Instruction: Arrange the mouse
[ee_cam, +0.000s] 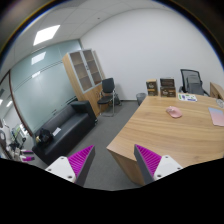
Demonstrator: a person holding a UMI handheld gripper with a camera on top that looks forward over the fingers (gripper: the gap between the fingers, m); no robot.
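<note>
My gripper (113,160) is open and holds nothing, its two magenta pads (81,158) wide apart. It is raised above the floor, with the near corner of a long wooden table (160,125) just ahead between the fingers. A small pink object (174,112) lies on the table far beyond the fingers; I cannot tell if it is the mouse. No mouse is clearly in view.
A black sofa (62,130) stands at the left by a glass wall. A wooden cabinet (84,75) and a black chair (108,95) stand at the back. More chairs (190,82) and small items (168,88) line the table's far side. Grey floor (105,125) lies between.
</note>
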